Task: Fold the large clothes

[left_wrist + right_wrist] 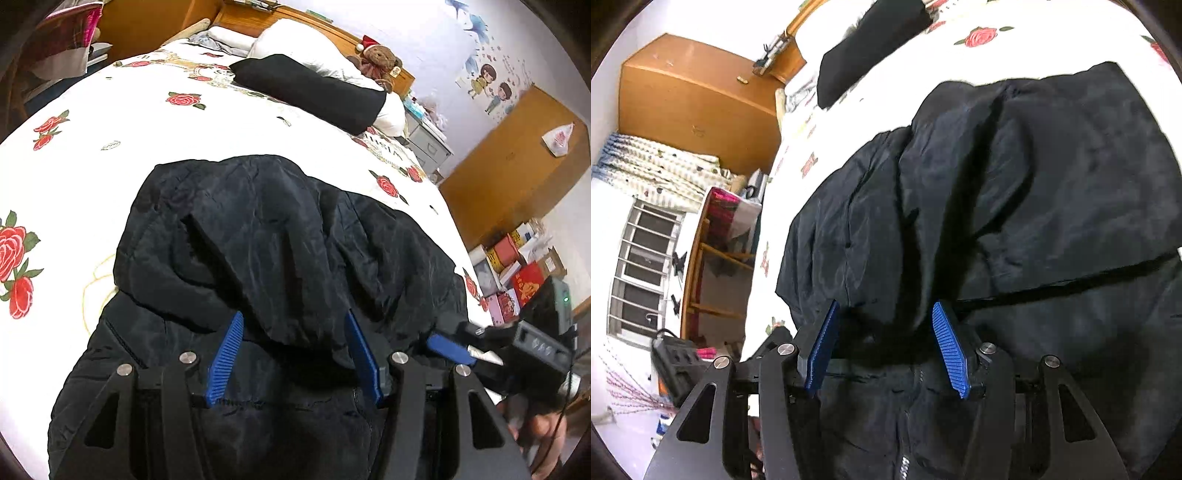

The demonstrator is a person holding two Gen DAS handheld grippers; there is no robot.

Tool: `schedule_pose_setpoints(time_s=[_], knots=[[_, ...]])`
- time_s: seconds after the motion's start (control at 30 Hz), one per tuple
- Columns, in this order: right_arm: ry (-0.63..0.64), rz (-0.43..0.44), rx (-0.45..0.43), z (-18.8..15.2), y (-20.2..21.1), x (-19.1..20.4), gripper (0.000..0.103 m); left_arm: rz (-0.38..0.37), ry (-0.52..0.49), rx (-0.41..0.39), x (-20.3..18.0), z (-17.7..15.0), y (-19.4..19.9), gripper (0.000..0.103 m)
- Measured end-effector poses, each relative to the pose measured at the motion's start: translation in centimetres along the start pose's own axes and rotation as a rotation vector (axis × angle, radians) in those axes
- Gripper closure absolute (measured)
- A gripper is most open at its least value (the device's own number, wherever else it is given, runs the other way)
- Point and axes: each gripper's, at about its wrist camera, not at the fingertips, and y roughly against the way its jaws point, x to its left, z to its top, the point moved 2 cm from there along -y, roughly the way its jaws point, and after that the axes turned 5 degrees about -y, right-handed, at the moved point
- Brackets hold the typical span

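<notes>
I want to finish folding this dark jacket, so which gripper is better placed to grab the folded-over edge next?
Left, probably. The left gripper stands open with the dark jacket's folded-over edge drooping between its pads. The right gripper is open too, over flatter fabric.

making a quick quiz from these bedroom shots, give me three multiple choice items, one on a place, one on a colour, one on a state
1. Where does the dark jacket lie?
A. on the rose-print bedspread
B. on a chair
C. on the floor

2. What colour are the gripper pads?
A. red
B. blue
C. yellow

3. How do the left gripper jaws stand?
A. shut tight
B. out of view
C. apart, over the jacket

Answers:
1 A, roses show around the jacket.
2 B, both wrist views show ribbed blue pads.
3 C, a wide gap shows between the pads.
</notes>
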Motion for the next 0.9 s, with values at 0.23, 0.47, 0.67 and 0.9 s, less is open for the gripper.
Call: schedule_pose_setpoints(time_s=[0.23, 0.47, 0.67, 0.9], knots=[[0.043, -0.074, 0.019, -0.3, -3.7, 0.7, 0.103, 0.002, 0.019, 0.010, 0.0, 0.7, -1.9, 0.044], [0.013, -0.147, 0.057, -3.6, -4.6, -4.3, 0.103, -0.015, 0.030, -0.019, -0.1, 0.9, -1.7, 0.045], [0.053, -0.192, 0.053, -3.8, -5.4, -3.9, 0.103, -0.021, -0.010, -0.030, -1.5, 1.4, -2.2, 0.045], [0.063, -0.178, 0.040, -4.1, -6.2, -3.4, 0.103, 0.067, -0.137, 0.020, -1.3, -1.3, -7.3, 0.046]])
